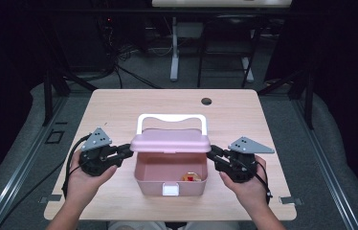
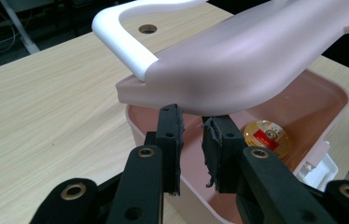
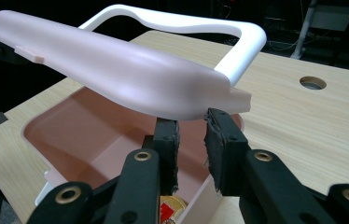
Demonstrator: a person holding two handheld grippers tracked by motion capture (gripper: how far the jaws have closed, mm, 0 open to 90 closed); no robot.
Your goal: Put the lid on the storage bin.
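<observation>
While lid (image 1: 171, 140) hovering raised over pink box (image 1: 167, 184) at table (image 1: 119, 110) centre: lifting half done, removal or reclosing pending. Left gripper (image 2: 192, 140), right gripper (image 3: 192, 135) propping lid ends from beneath, jaws part-open, gripping nothing. Gold disc (image 2: 266, 136) lying inside.

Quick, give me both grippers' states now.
Left gripper: jaws parted, tips under the raised pink lid, gripping nothing.
Right gripper: the same at the lid's other end.
</observation>
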